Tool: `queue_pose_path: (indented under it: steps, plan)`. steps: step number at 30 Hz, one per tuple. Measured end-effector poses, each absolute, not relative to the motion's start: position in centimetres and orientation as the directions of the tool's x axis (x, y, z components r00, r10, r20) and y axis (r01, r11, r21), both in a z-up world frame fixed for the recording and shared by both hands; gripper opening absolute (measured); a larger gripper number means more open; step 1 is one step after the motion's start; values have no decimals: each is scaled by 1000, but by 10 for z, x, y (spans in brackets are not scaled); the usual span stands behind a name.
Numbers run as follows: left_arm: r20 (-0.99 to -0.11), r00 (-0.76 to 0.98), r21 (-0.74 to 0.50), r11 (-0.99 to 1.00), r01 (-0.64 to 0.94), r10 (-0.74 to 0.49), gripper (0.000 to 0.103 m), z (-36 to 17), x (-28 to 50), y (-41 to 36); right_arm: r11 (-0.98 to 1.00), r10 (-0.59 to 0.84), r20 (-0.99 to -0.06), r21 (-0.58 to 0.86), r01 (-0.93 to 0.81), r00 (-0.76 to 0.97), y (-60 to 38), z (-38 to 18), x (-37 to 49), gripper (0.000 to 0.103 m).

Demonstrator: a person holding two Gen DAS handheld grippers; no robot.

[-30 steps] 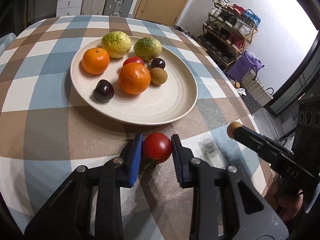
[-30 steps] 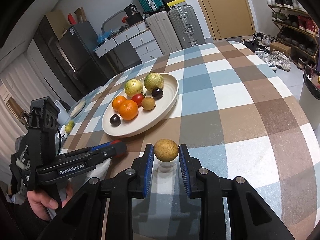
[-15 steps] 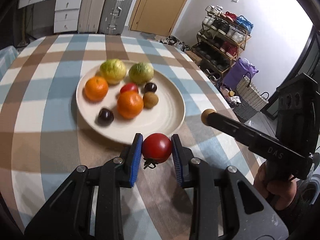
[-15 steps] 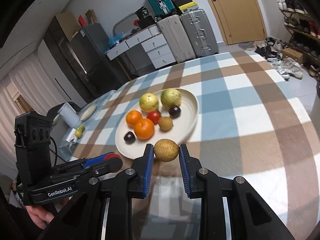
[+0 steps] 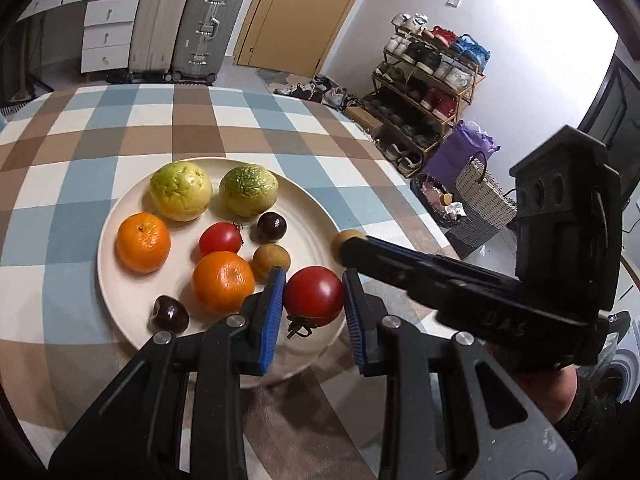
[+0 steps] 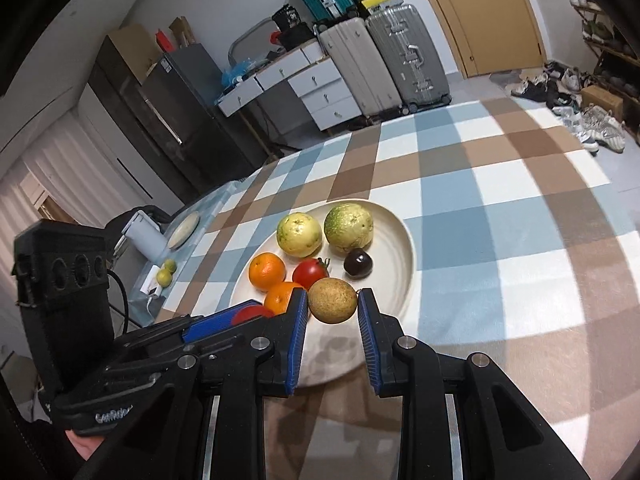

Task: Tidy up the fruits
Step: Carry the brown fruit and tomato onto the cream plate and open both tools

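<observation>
Your left gripper (image 5: 313,306) is closed on a red tomato (image 5: 313,295); both blue fingers (image 5: 273,312) press its sides, and the stem points down toward the camera. The gripper reaches forward, holding the tomato above the near rim of the cream plate (image 5: 120,304), at about 5 o'clock on the plate in the left wrist view.

Your right gripper (image 6: 333,312) is closed on a round brown fruit (image 6: 332,300); both fingers (image 6: 298,332) touch it. This gripper comes in from 3 o'clock in the left wrist view, its long black body angled across the plate's right edge, with the brown fruit at its tip above the rim. In the right wrist view the two grippers lie side by side, the left one just at 9 o'clock of the right.

Fruit lying on the plate, as seen from the left wrist:
- Two yellow-green guavas, one (image 5: 181,191) at 11 o'clock and one (image 5: 248,189) at 12 o'clock.
- An orange (image 5: 143,242) at 9 o'clock and a second orange (image 5: 223,282) near the centre, just beside the left finger.
- A small tomato (image 5: 220,239) at the centre.
- A dark plum (image 5: 271,227) and a brown fruit on the plate (image 5: 271,258) to its right.
- A second dark plum (image 5: 169,314) at 7 o'clock, near the rim.

The plate rests on the checked worktop (image 5: 80,128). Suitcases (image 5: 208,24) and a shoe rack (image 5: 428,76) stand beyond it.
</observation>
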State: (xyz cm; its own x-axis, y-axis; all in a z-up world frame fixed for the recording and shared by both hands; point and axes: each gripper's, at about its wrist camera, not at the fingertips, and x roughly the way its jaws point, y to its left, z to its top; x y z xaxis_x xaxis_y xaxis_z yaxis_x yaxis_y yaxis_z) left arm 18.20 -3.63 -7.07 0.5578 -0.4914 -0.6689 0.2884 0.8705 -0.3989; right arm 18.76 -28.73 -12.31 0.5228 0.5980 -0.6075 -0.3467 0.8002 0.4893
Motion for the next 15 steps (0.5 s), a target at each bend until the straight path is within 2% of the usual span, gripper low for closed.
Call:
queue_pose_path:
  steps: [15]
  plan:
    - [-698,511,-417,865,278,-501,26,-102,213,-39,834,550,-687,478,-275,474,-276,-154,231,27]
